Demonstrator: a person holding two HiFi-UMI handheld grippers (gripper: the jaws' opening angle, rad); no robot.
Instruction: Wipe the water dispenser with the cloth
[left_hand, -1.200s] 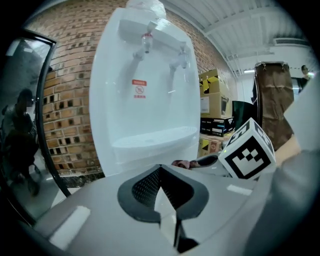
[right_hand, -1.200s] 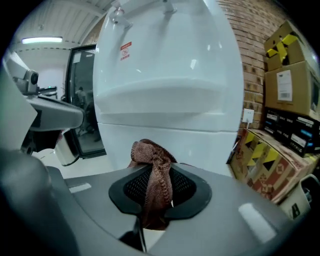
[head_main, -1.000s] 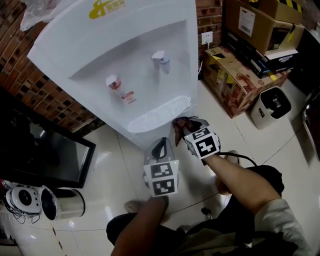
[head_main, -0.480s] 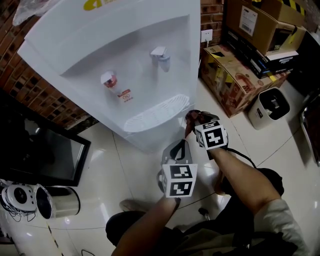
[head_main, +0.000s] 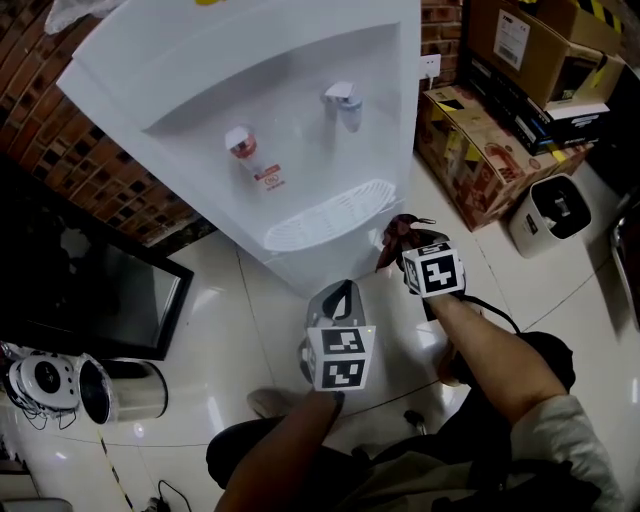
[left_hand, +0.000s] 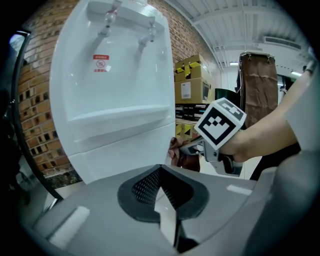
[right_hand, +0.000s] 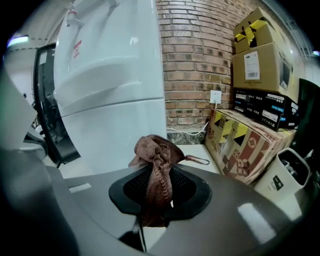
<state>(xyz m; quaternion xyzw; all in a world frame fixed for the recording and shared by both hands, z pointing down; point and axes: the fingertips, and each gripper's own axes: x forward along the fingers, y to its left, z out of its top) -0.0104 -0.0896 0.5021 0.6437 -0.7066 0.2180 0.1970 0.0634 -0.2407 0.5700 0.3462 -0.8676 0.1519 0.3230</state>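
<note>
The white water dispenser (head_main: 300, 90) stands ahead, with a red tap, a blue tap and a drip tray (head_main: 330, 215). My right gripper (head_main: 405, 245) is shut on a brown cloth (head_main: 398, 233), bunched at the jaw tips just right of the dispenser's lower front corner. The right gripper view shows the cloth (right_hand: 157, 160) pinched between the pads, the dispenser (right_hand: 115, 100) close behind it. My left gripper (head_main: 335, 292) hovers in front of the dispenser's base, its tips together on nothing. In the left gripper view the dispenser (left_hand: 115, 100) fills the left and the cloth (left_hand: 177, 155) shows at its edge.
Cardboard boxes (head_main: 480, 150) are stacked to the right by a brick wall with a socket (head_main: 430, 65). A small white bin (head_main: 555, 210) stands on the tiled floor. At left are a dark glass-fronted cabinet (head_main: 90, 300) and a steel kettle (head_main: 125, 390).
My right gripper has carried the cloth to the right, from the drip tray's end to beside the dispenser's corner. The left gripper has shifted slightly and sunk a little.
</note>
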